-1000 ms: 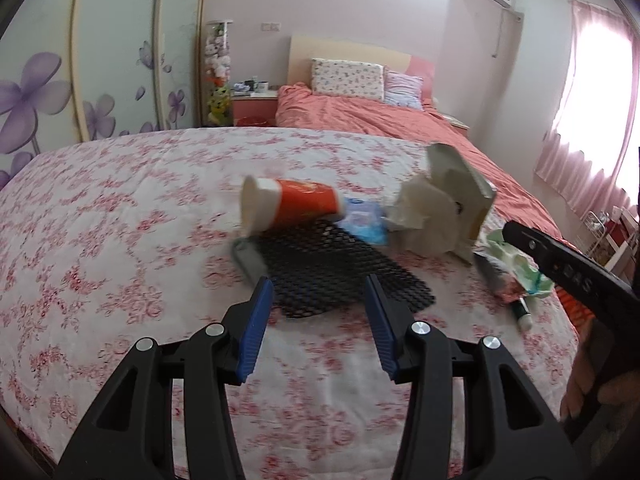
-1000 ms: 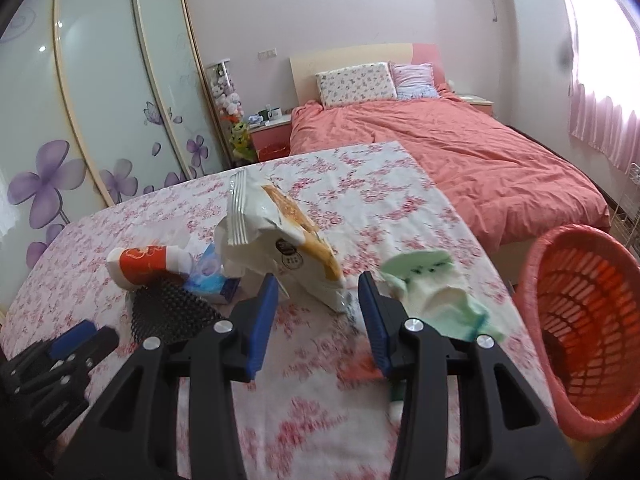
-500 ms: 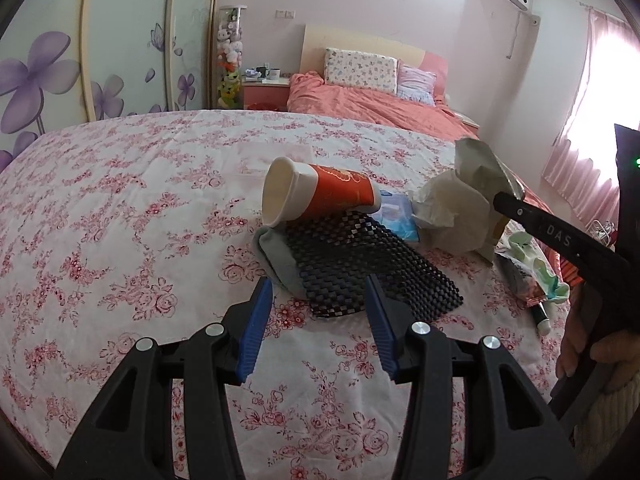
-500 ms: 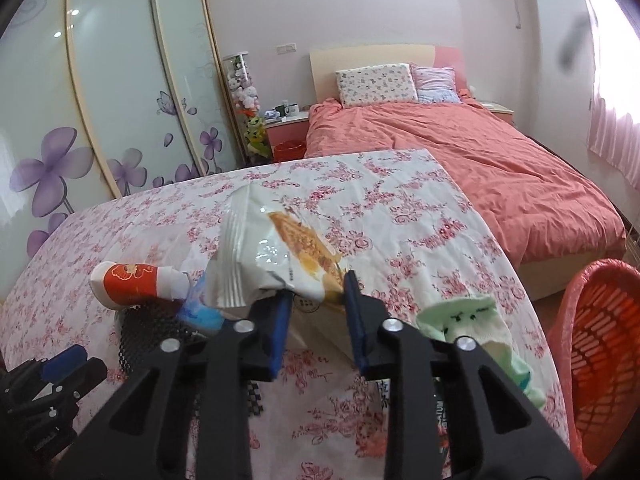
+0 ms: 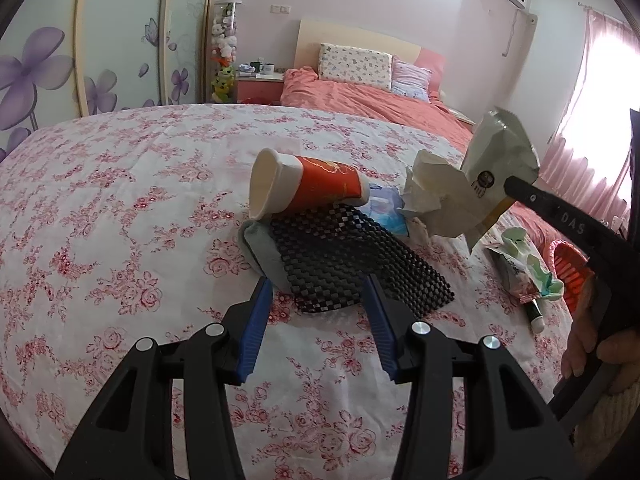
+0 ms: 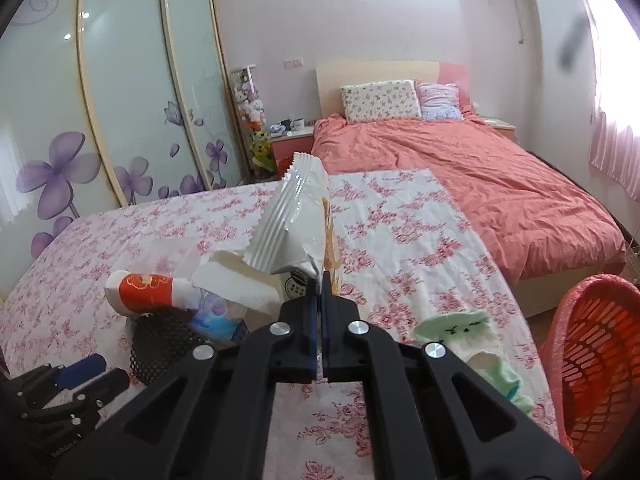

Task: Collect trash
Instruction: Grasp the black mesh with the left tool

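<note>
My right gripper (image 6: pixel 320 300) is shut on a white snack bag (image 6: pixel 298 228) and holds it above the flowered tablecloth; the bag also shows in the left wrist view (image 5: pixel 496 168). A crumpled tissue (image 5: pixel 432 192) lies by it. An orange paper cup (image 5: pixel 304 188) lies on its side, also in the right wrist view (image 6: pixel 148 294), beside a blue wrapper (image 5: pixel 386 208). My left gripper (image 5: pixel 316 304) is open and empty, just short of a black mesh mat (image 5: pixel 352 260). An orange basket (image 6: pixel 596 364) stands at the right.
A grey cloth (image 5: pixel 260 248) lies under the mat. A green sock (image 6: pixel 476 340) and a small tube (image 5: pixel 534 316) lie near the table's right edge. A bed with a salmon cover (image 6: pixel 460 168) stands behind. Wardrobe doors (image 6: pixel 120 100) are at the left.
My right gripper closed on the snack bag and lifted it off the table. My left gripper stayed open and came slightly closer to the mesh mat.
</note>
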